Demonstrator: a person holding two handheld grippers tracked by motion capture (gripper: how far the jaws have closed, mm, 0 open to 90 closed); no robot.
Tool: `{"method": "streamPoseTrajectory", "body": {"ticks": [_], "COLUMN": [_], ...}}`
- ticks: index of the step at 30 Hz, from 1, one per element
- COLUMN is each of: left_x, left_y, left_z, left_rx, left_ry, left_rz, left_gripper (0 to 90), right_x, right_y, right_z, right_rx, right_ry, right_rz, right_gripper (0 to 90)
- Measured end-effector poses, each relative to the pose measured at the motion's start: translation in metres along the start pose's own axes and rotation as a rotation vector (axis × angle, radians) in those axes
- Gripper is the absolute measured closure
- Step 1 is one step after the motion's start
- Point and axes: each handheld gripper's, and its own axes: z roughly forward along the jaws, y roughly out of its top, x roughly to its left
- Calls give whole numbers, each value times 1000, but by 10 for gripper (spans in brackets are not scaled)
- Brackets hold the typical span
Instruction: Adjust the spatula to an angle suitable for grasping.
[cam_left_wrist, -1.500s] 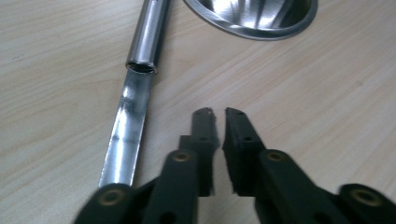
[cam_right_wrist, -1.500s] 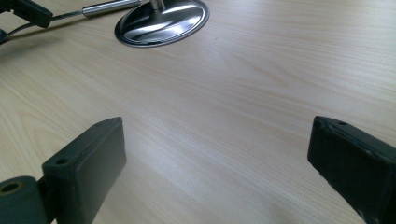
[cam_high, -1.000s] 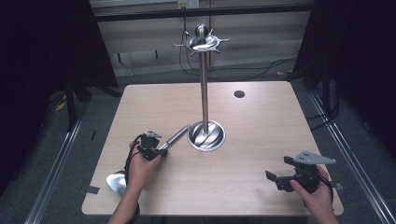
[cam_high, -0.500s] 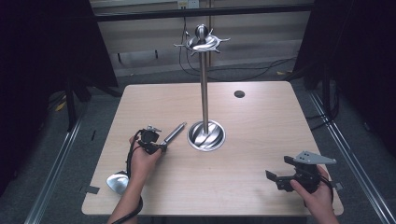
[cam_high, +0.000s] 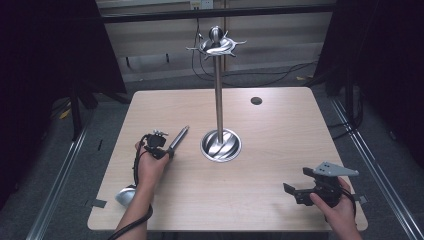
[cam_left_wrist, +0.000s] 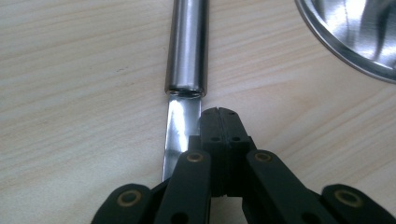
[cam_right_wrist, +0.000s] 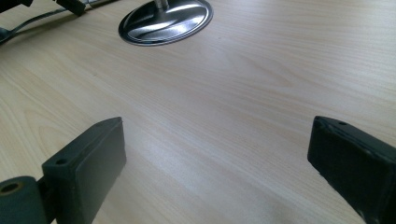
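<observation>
From above, my left hand (cam_high: 149, 167) lay on the table (cam_high: 280, 130) at its near left, and the ladle (cam_high: 180, 137) ran slantwise beneath it, its bowl at the table's near edge by my forearm and its handle tip pointing toward the stand (cam_high: 218, 95). My left tongs (cam_high: 165, 150) sat low over the handle. In their own view the left tongs (cam_left_wrist: 219, 116) were pressed together, the 2 pads meeting with nothing between them, and the ladle (cam_left_wrist: 187, 46) lay just beside them to their left: the flat strip of the shank passed under the left linkage and the round grip went on ahead. The rim of the stand's base (cam_left_wrist: 355, 32) showed at the upper right, apart from the grip. At the table's middle the stand stood upright on its round base (cam_high: 221, 146), with a ring of hooks on top. A dark round spot (cam_high: 256, 100) lay on the far side, right of the pole. At the near right corner my right hand (cam_high: 337, 200) held the right tongs (cam_high: 296, 180) wide, gripping nothing; in their view (cam_right_wrist: 219, 154) bare wood lay between the 2 jaws, and the base (cam_right_wrist: 163, 21) was well beyond.
</observation>
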Motion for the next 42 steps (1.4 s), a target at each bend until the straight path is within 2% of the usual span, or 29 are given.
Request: {"method": "streamPoseTrajectory", "body": {"ticks": [1, 2, 3, 8, 9, 14, 16, 18, 19, 20, 22, 23, 27, 29, 35, 42], "left_x": [2, 4, 4, 8, 8, 5, 4, 6, 6, 9, 9, 12, 18, 19, 24, 24], "left_y": [1, 1, 2, 2, 2, 6, 9, 11, 11, 12, 12, 12, 11, 9, 4, 4], "left_z": [1, 0, 1, 0, -1, -9, -15, -21, -22, -26, -26, -29, -29, -27, -20, -13], "left_rx": [-7, 9, -5, -6, -15, -11, -23, -9, -19, -4, -20, -1, 23, 38, 68, 92], "left_ry": [8, 4, 10, 19, -3, 7, 4, 11, 10, 10, 18, 35, 56, 61, 62, 68], "left_rz": [-13, -2, -26, -38, -50, -35, -43, -28, -43, -24, -30, -14, -7, -16, -29, -18], "left_gripper": [900, 900, 900, 897, 882, 794, 713, 704, 678, 658, 632, 630, 584, 573, 563, 546], "right_x": [0, 0, 0, 1, 1, 1, 1, 2, 1, 2, 2, 2, 2, 3, 2, 2], "right_y": [0, 0, 0, 0, 1, 0, 0, 0, 1, 1, 0, 0, 1, 1, 0, 0], "right_z": [0, 0, 0, 0, -1, 0, 1, 1, 1, 1, 1, 1, 1, 1, 2, 2], "right_rx": [0, 0, 0, -6, -9, -4, 0, -3, -3, -3, -3, -3, -3, -2, 2, 2], "right_ry": [-1, -1, 0, -3, 0, 1, 6, 7, 7, 7, 8, 7, 11, 10, 10, 10], "right_rz": [2, 3, 3, -2, 0, 1, -3, 0, -1, 0, 0, -2, -2, -1, -2, -6], "right_gripper": [40, 40, 40, 42, 42, 42, 41, 41, 41, 42, 42, 42, 41, 41, 41, 41]}}
